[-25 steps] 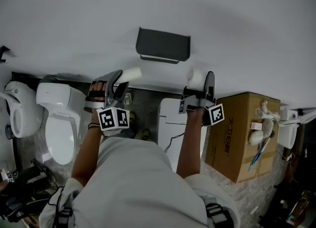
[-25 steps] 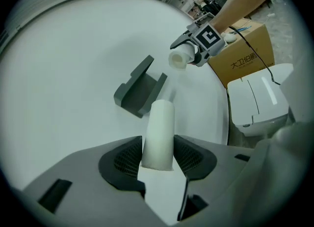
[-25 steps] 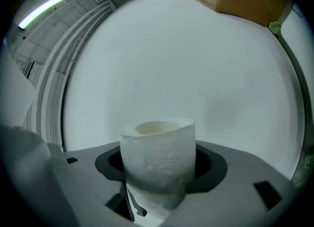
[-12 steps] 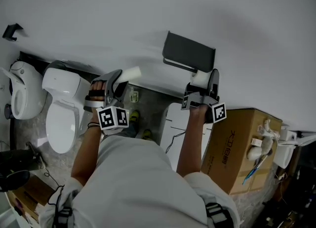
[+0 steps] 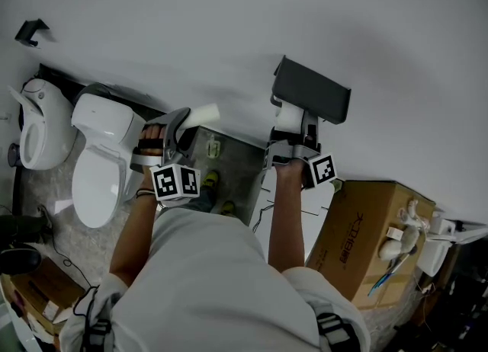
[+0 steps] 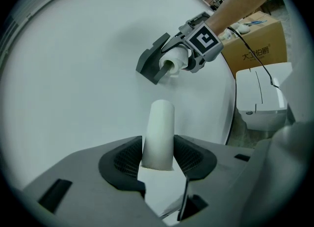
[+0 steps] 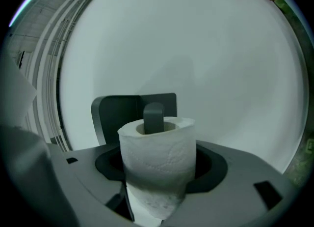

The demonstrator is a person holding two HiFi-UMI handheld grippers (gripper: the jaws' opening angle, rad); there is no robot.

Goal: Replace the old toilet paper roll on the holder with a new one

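Tissue fills the right gripper (image 7: 157, 169): its two jaws are clamped on the sides of the new roll (image 7: 157, 155), a full white roll that stands up out of the grip with its hollow core facing away from the camera. Straight ahead of it is the dark grey holder (image 7: 120, 113), fixed to the white wall (image 7: 196, 49). The holder's bar (image 7: 153, 117) shows right at the mouth of the core (whether it has gone inside I cannot tell).

From the head view, the right gripper (image 5: 293, 131) is raised to the holder (image 5: 314, 93), and the new roll (image 5: 288, 116) sits just under the holder's hood, touching or nearly so.

The left gripper (image 6: 158, 161) is closed on the old tube (image 6: 159, 130), a bare pale core pinched at its lower end between the pads, with the rest sticking out forward. In the head view, the left gripper (image 5: 181, 126) and the old tube (image 5: 200, 116) are held well to the left of the holder, apart from it.

Two white toilets (image 5: 99, 160) stand on the floor at the left, and a cardboard box (image 5: 374, 228) is at the right.
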